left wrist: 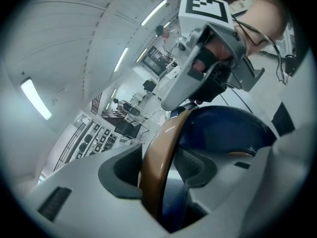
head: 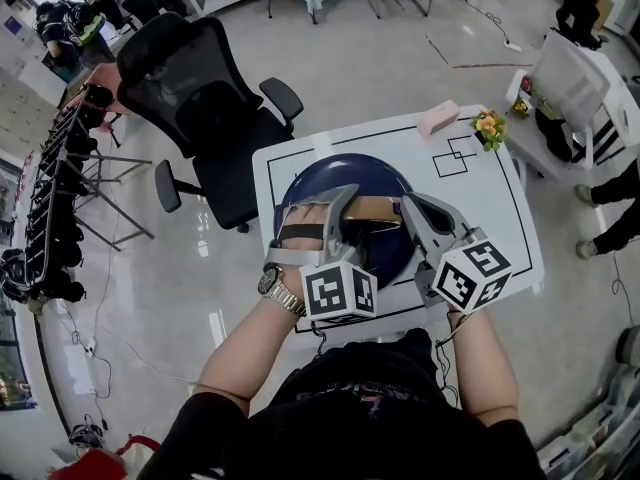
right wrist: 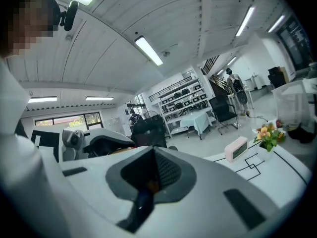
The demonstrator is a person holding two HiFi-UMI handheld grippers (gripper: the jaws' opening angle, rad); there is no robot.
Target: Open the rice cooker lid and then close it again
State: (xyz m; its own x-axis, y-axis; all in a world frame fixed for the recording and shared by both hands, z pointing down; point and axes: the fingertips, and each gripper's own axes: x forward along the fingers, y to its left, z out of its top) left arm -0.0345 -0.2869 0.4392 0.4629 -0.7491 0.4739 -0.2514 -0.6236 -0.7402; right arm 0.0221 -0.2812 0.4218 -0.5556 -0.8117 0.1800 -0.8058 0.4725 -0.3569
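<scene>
A dark blue rice cooker point(head: 375, 171) stands on the white table point(head: 300, 163) right in front of me, with its lid down. A tan carrying handle point(head: 372, 208) lies across its top. My left gripper point(head: 338, 206) has come in from the left. In the left gripper view its jaws point(left wrist: 158, 171) straddle the tan handle point(left wrist: 166, 138), both pads against it. My right gripper point(head: 408, 208) sits at the handle's right end, shut, with nothing held; in the right gripper view point(right wrist: 148, 175) only a sliver of blue and tan shows below its tips.
A pink clock point(head: 437, 118) and a small flower pot point(head: 489, 126) stand at the table's far edge, by black lines taped on the top. A black office chair point(head: 200, 98) is behind the table at the left. A rack of gear point(head: 60, 188) lines the far left.
</scene>
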